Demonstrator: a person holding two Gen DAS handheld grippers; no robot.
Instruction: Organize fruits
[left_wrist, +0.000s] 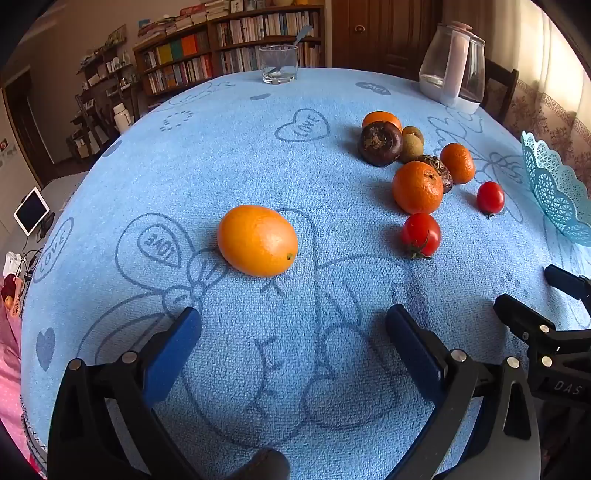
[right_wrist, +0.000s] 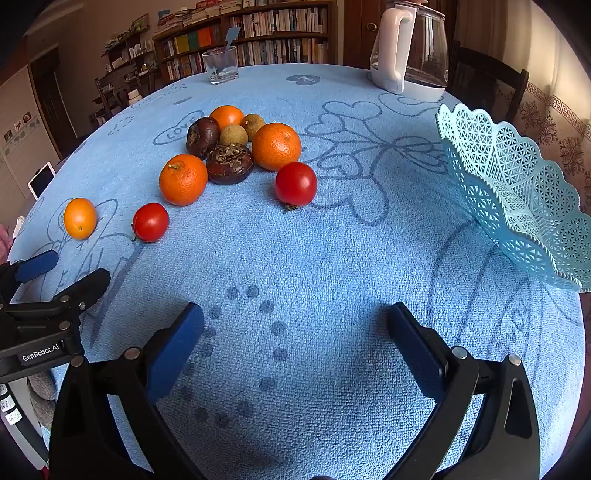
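My left gripper (left_wrist: 293, 321) is open over the blue cloth, just short of a lone kumquat (left_wrist: 257, 240). Right of it lie two cherry tomatoes (left_wrist: 421, 235) (left_wrist: 490, 198) and a heap of tangerines (left_wrist: 417, 187), dark round fruits (left_wrist: 379, 143) and small brown-green fruits (left_wrist: 412, 148). My right gripper (right_wrist: 295, 321) is open too, nothing between its fingers, the heap (right_wrist: 229, 163) ahead to its left. A turquoise lattice basket (right_wrist: 517, 195) stands empty at the right. The nearer tomato (right_wrist: 296, 184) lies ahead of the right gripper. Each gripper shows at the edge of the other's view.
A glass kettle (right_wrist: 410, 48) and a tumbler with a spoon (right_wrist: 220, 66) stand at the table's far edge. Bookshelves (left_wrist: 229, 48) and chairs line the room behind. The blue tablecloth (right_wrist: 295, 258) covers the whole table.
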